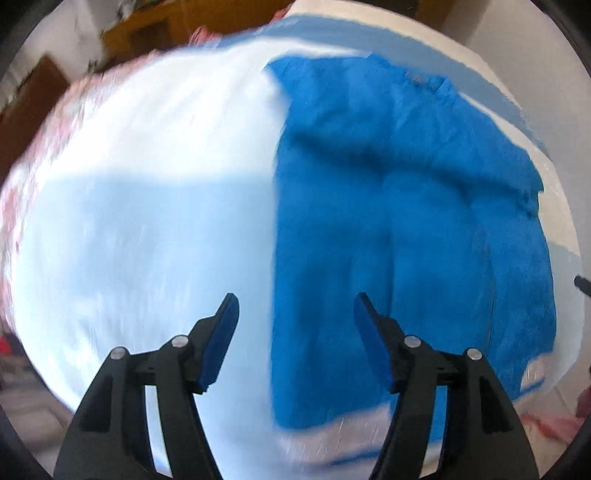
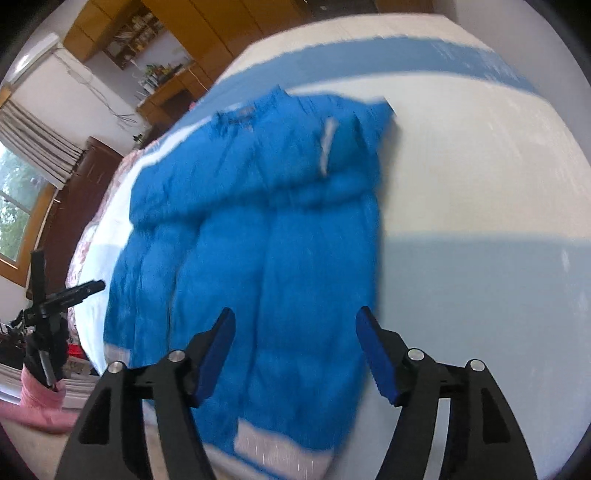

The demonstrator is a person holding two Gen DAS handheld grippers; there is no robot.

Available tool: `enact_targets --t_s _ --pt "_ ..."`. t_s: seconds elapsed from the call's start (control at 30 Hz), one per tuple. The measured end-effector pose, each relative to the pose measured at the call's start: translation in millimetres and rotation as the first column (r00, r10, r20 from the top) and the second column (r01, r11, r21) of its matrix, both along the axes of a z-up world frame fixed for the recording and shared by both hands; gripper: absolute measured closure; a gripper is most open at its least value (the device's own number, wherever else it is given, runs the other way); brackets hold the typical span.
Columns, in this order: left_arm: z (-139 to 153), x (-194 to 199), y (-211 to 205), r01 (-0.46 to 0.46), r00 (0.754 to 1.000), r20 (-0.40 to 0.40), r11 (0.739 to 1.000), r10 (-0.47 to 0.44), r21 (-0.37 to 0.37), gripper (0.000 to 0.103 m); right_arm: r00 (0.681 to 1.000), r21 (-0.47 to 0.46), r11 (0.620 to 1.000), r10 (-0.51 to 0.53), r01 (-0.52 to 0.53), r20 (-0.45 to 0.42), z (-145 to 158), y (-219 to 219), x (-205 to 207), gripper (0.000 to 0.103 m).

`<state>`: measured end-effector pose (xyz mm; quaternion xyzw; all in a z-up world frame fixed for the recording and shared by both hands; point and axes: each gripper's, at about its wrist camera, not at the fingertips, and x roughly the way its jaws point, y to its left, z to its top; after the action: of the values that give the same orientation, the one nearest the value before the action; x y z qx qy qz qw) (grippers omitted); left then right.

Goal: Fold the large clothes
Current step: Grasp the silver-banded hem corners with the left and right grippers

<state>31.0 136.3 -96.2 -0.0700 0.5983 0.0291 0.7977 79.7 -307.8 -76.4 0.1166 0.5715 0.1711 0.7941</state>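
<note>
A large bright blue garment (image 1: pixel 406 221) lies spread on a white and pale blue bed (image 1: pixel 147 221), partly folded, with its sides turned in. My left gripper (image 1: pixel 295 306) is open and empty, held above the garment's left edge near the bed's front. In the right wrist view the same garment (image 2: pixel 258 221) lies lengthwise away from me, with a white strip near its far end. My right gripper (image 2: pixel 295 321) is open and empty, above the garment's near right part. The left gripper (image 2: pixel 74 291) shows at the far left of the right wrist view. Both views are blurred by motion.
The bed sheet (image 2: pixel 480 258) stretches to the right of the garment. A pink patterned quilt (image 1: pixel 44 147) lies along the bed's far left side. Wooden cabinets (image 2: pixel 207 33) and a window (image 2: pixel 14 206) stand behind the bed. Pink cloth (image 2: pixel 33 398) lies low by the bedside.
</note>
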Motion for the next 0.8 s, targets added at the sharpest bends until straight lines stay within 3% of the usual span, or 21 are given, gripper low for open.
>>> enact_targets --t_s 0.2,0.4,0.57,0.77,0.8 --pt "-30.1 -61.9 11.7 -0.039 0.994 -0.109 0.994 0.027 -0.103 0.038 0.995 0.004 0.999 0.042 -0.042 -0.090 -23.1 1.4 -46.0 0.033" --pt "-47.8 -78.6 11.6 -0.068 0.990 -0.136 0.980 0.043 -0.187 0.038 0.982 0.030 0.999 0.046 -0.041 -0.184 -57.3 3.8 -71.1 0.033" --pt "-58.9 -83.4 9.3 -0.065 0.987 -0.157 0.976 0.032 -0.210 0.041 0.976 0.065 0.998 0.040 -0.026 -0.213 -73.2 6.4 -80.9 0.035" --pt "-55.8 -86.6 14.8 -0.073 0.989 -0.147 0.952 0.030 -0.296 0.083 0.975 0.163 0.986 0.014 0.023 -0.222 -76.8 2.9 -78.4 0.079" --pt "-53.6 -87.5 16.3 -0.072 0.990 -0.139 0.947 0.030 -0.314 0.086 0.976 0.187 0.982 0.012 0.030 -0.219 -75.3 -1.0 -78.7 0.086"
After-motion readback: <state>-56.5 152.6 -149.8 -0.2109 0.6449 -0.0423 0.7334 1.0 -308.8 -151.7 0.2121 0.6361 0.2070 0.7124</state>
